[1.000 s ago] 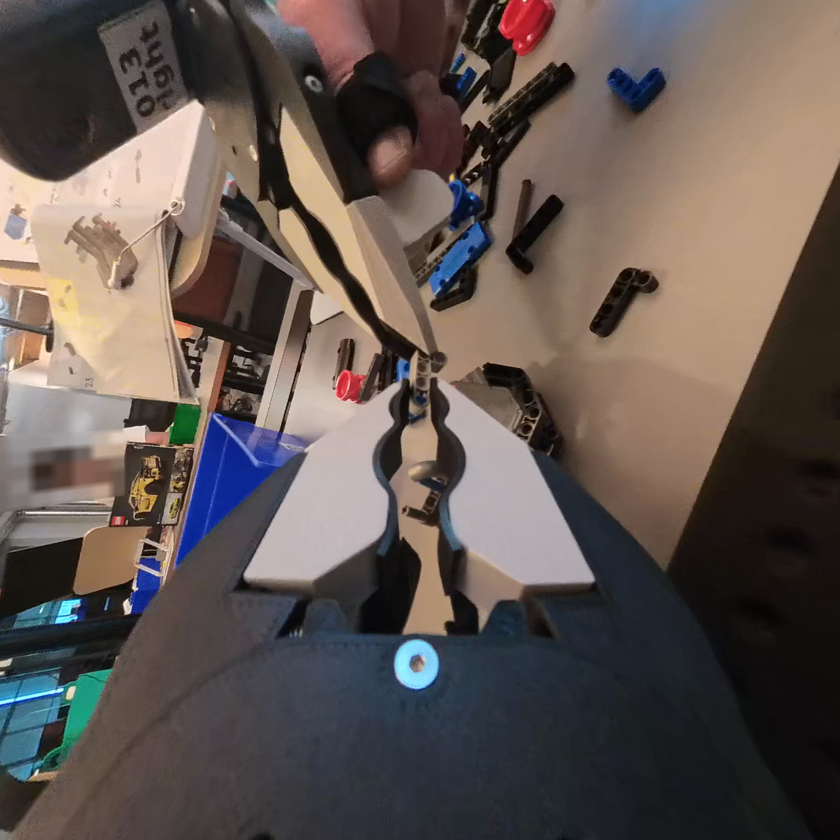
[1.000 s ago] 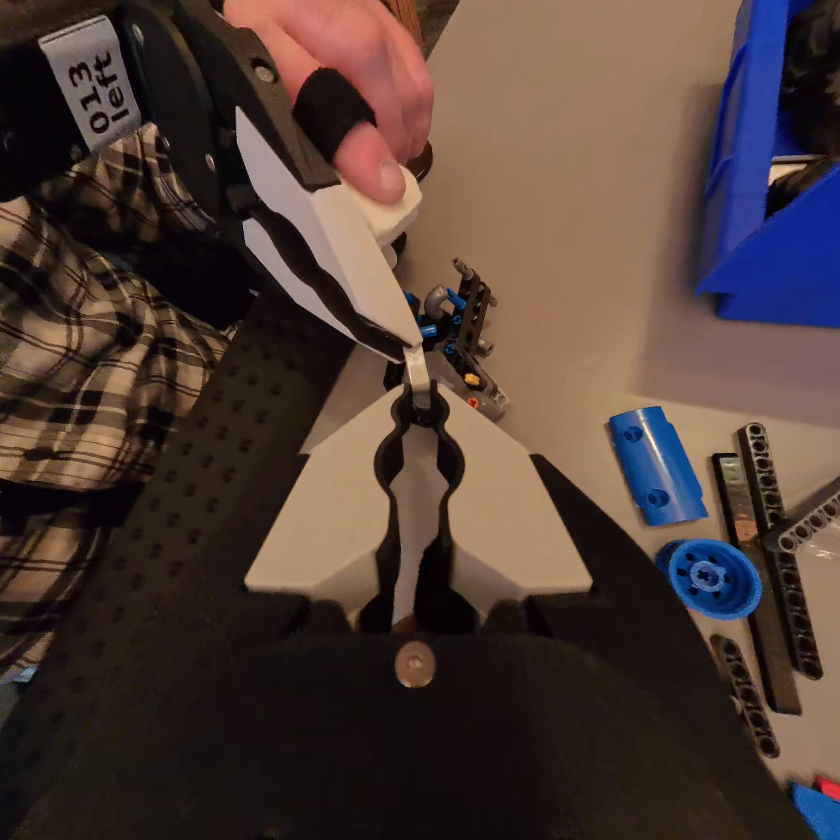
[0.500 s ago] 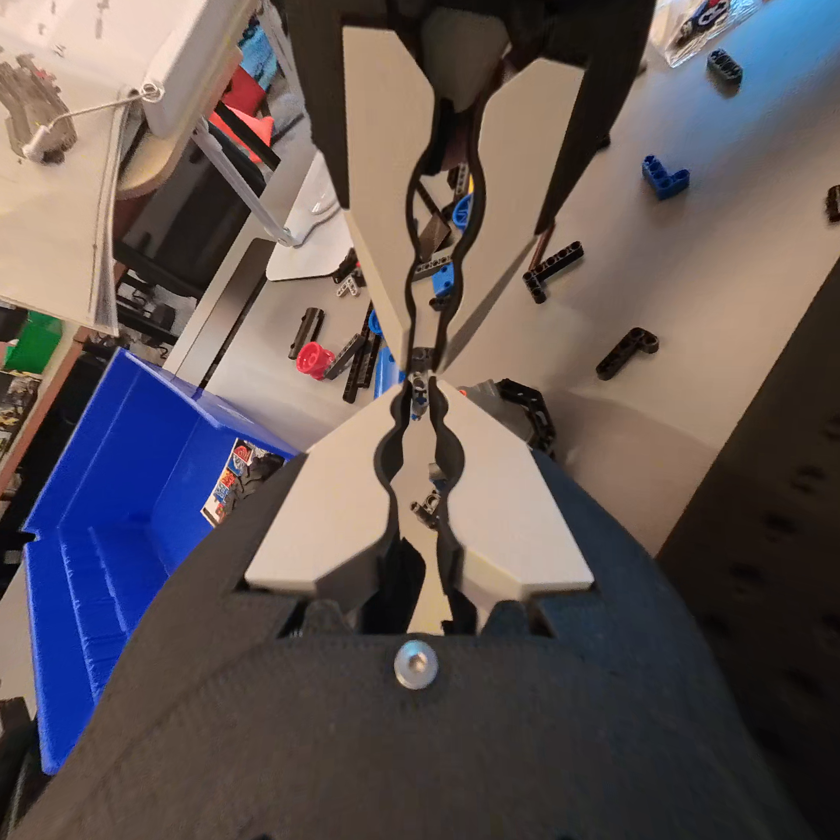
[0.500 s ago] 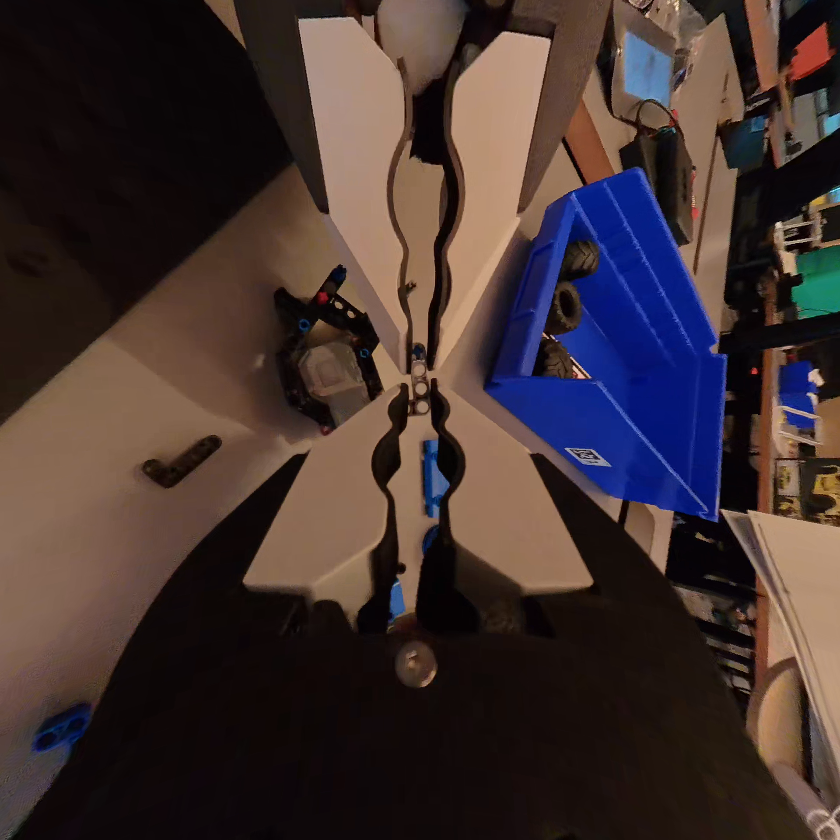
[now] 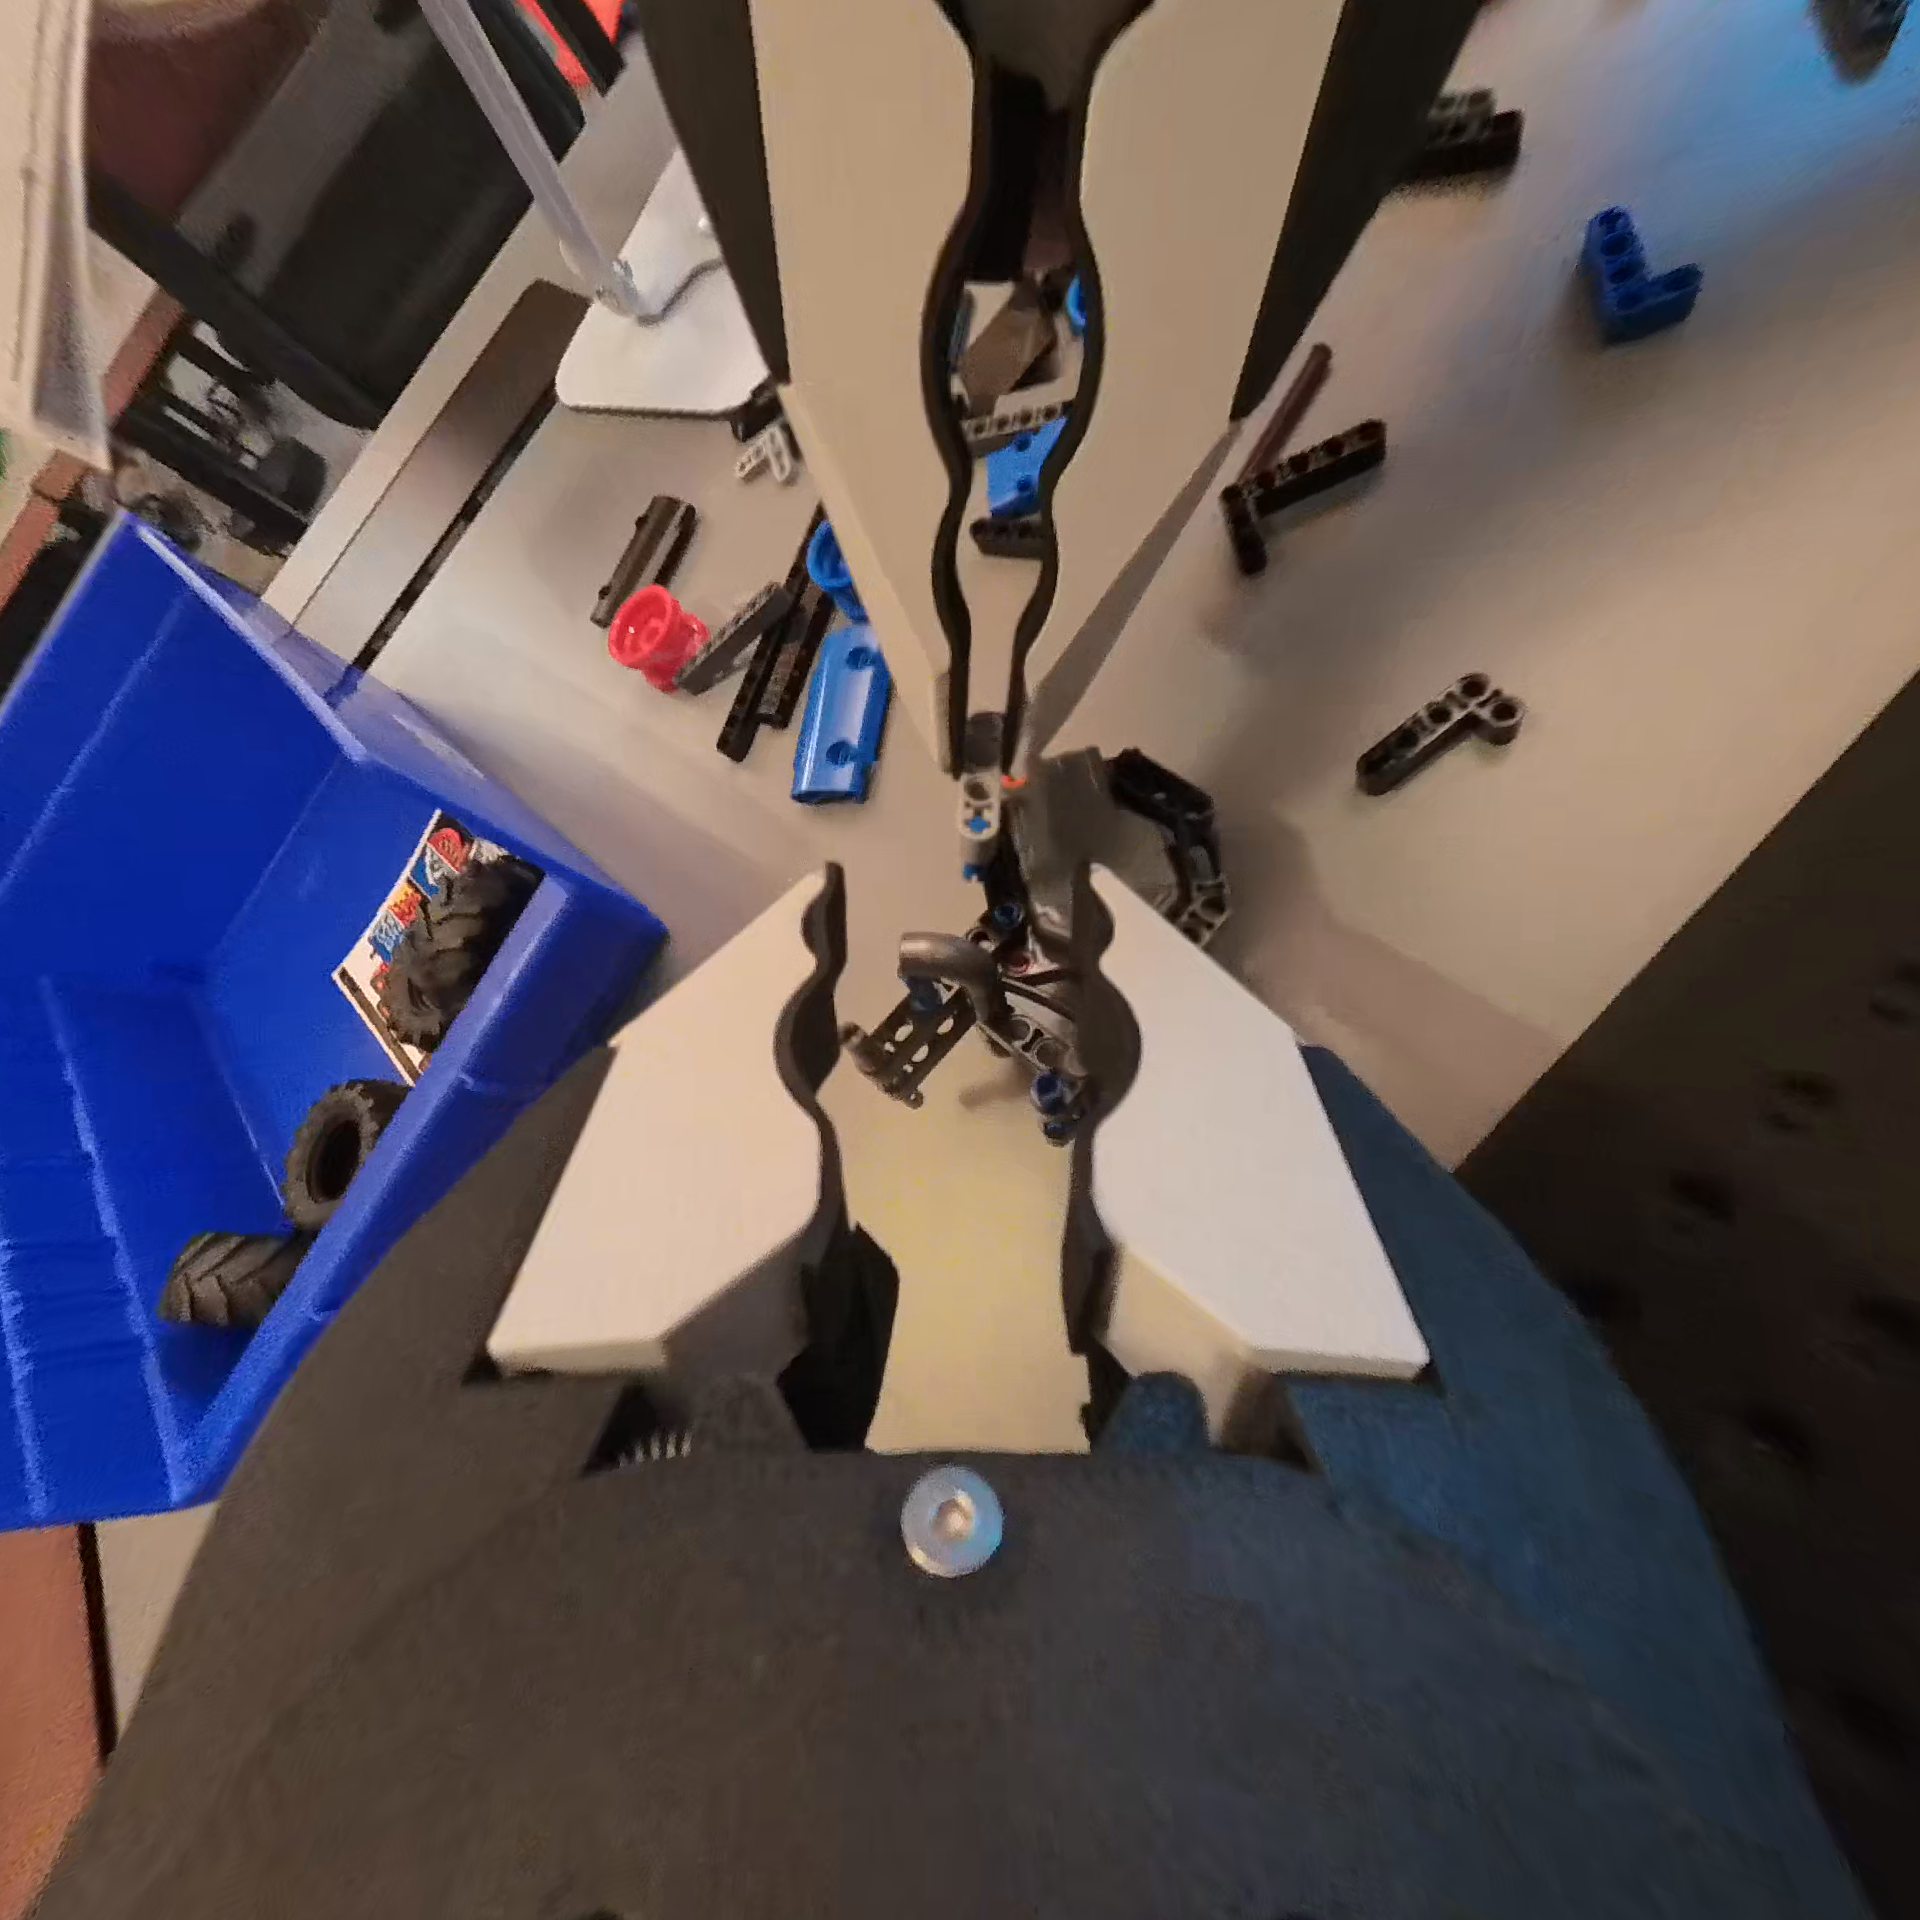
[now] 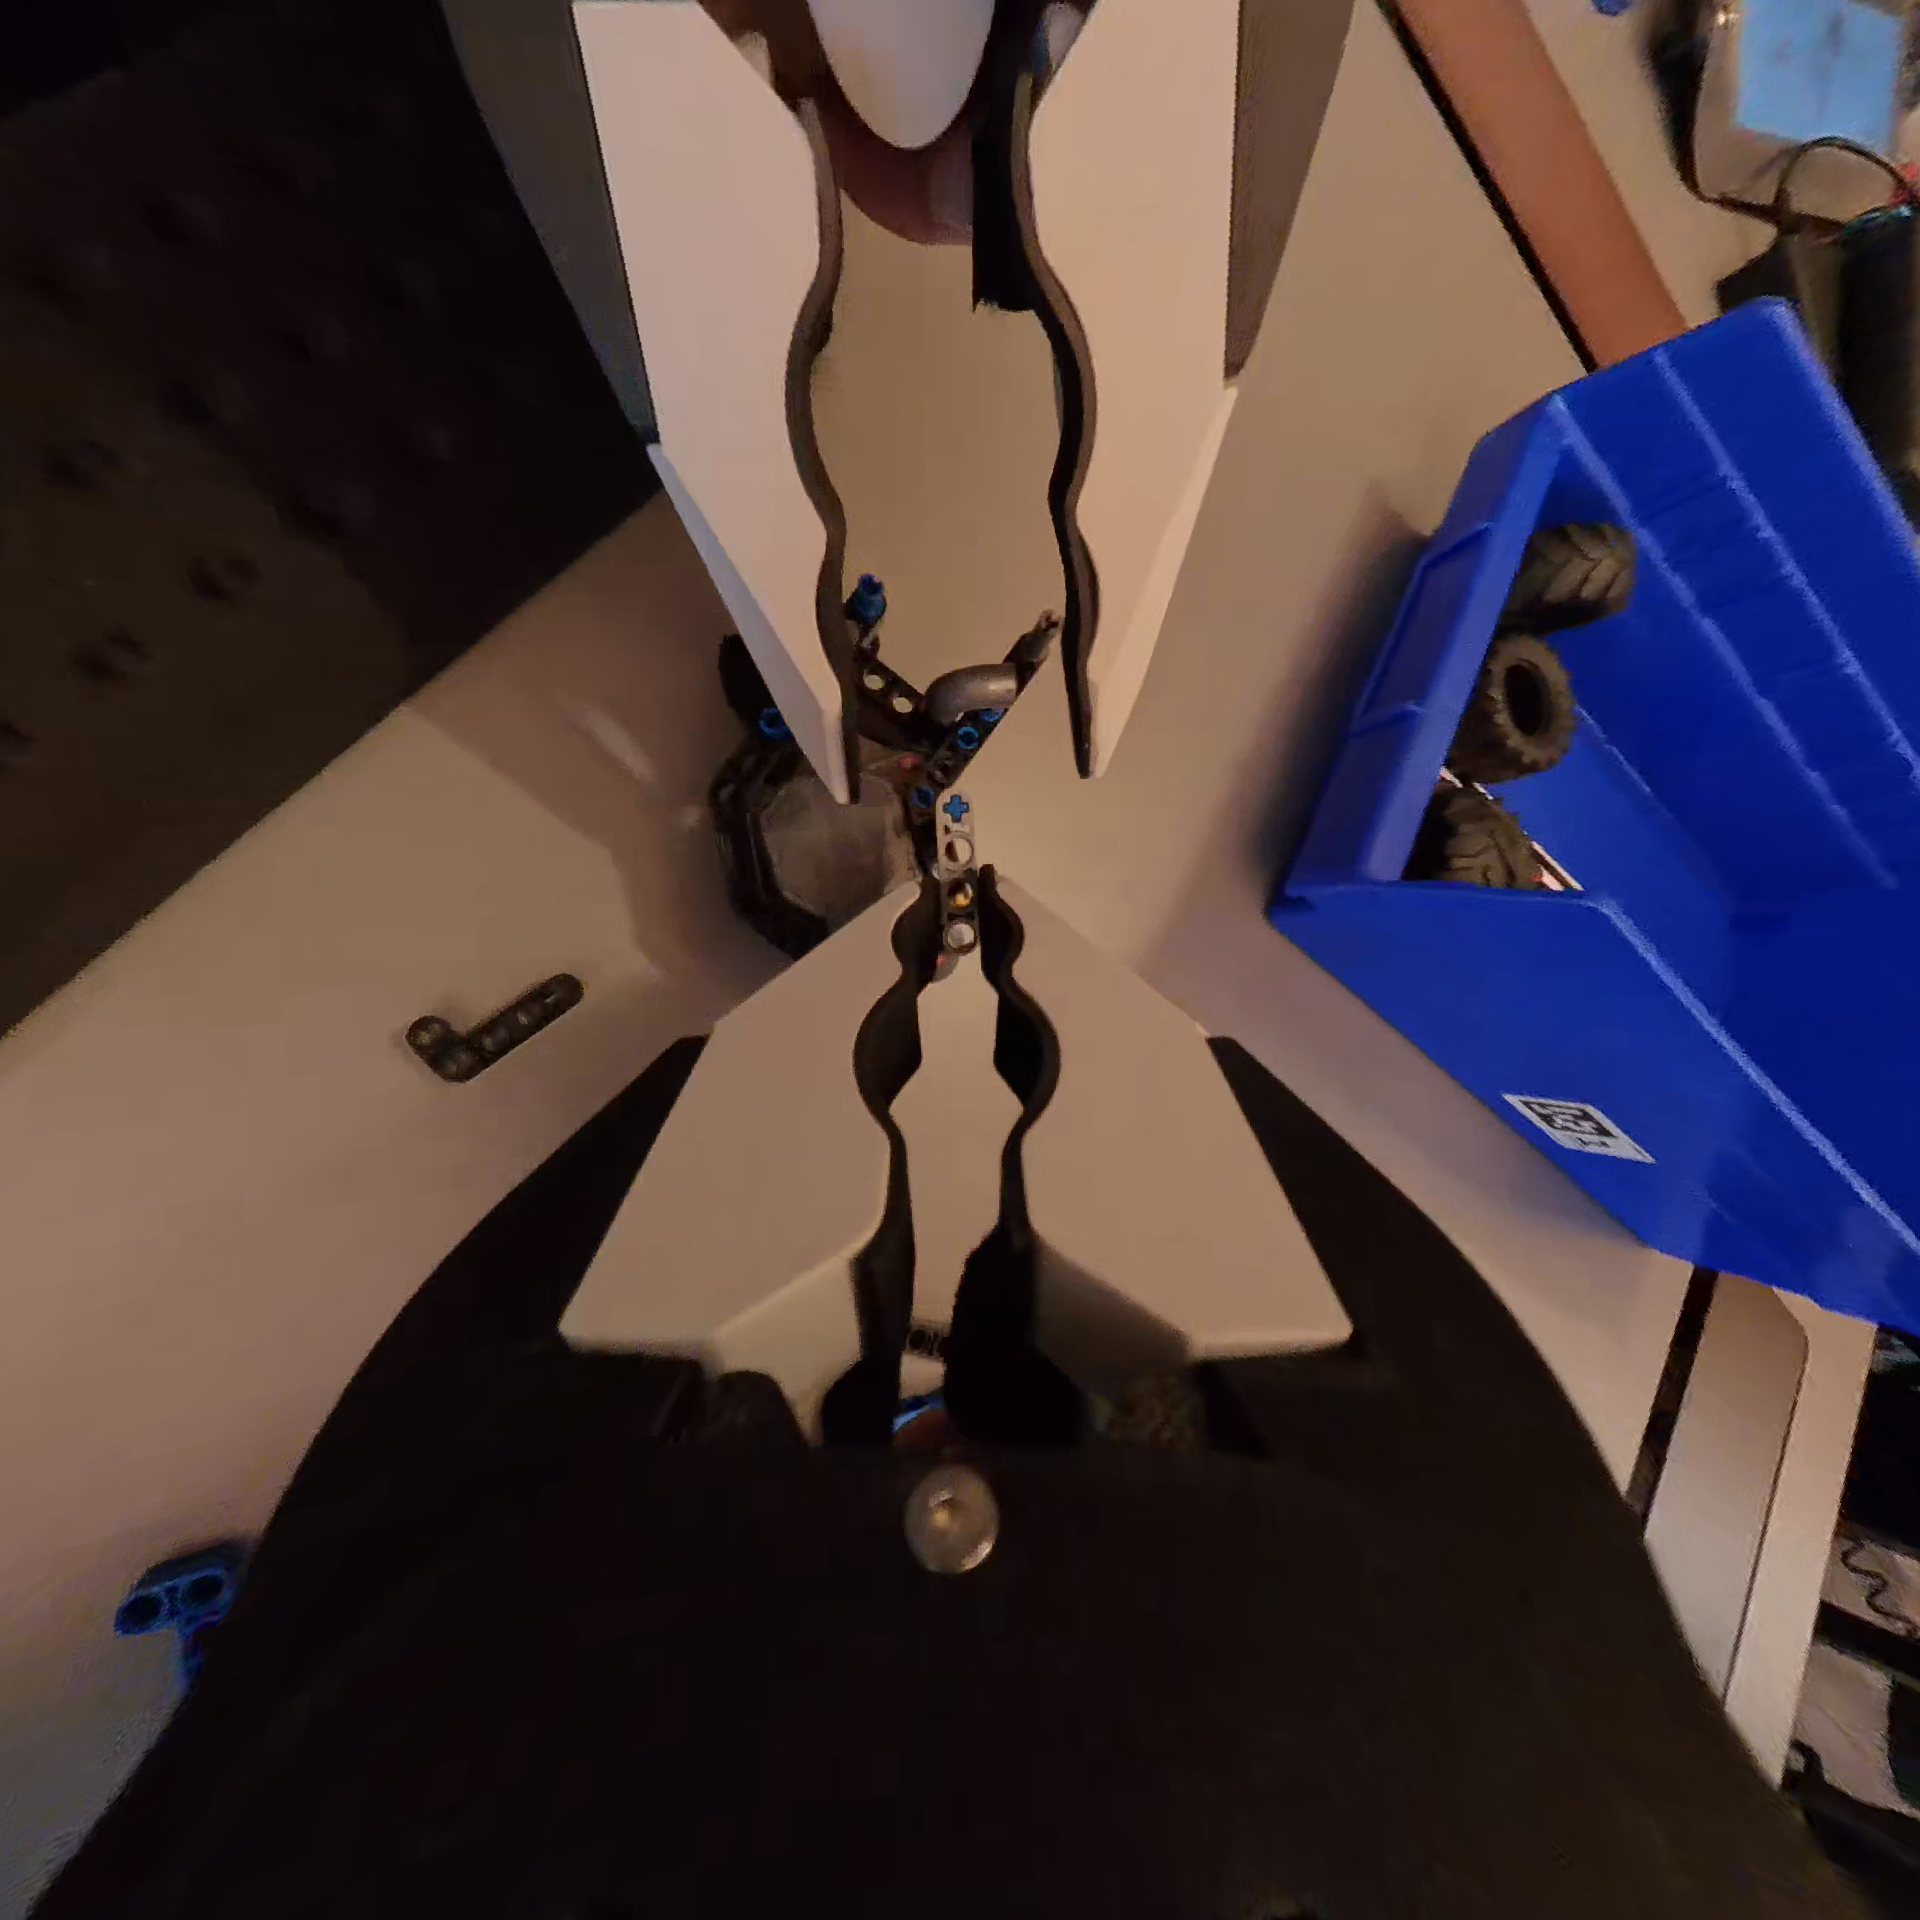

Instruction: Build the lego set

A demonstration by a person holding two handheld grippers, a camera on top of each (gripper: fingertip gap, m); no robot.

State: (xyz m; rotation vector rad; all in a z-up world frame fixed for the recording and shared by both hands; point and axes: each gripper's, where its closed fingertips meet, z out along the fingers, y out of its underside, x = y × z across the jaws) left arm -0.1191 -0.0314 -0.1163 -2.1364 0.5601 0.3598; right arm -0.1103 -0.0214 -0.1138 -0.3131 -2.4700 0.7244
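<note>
The open-fronted blue plastic bin on the pale surface holds black knobbly rubber tyres; right gripper jaws clamp a small grey holed lego beam; left gripper jaws gape wide just short of it, above the black lego assembly.

White printed label on blue bin; colourful sticker sheet inside.

Left tool: white fingers spread wide, nothing between them. Right tool: white fingers nearly closed, tips pinching a small grey piece. The two tools face each other tip to tip, just apart.
</note>
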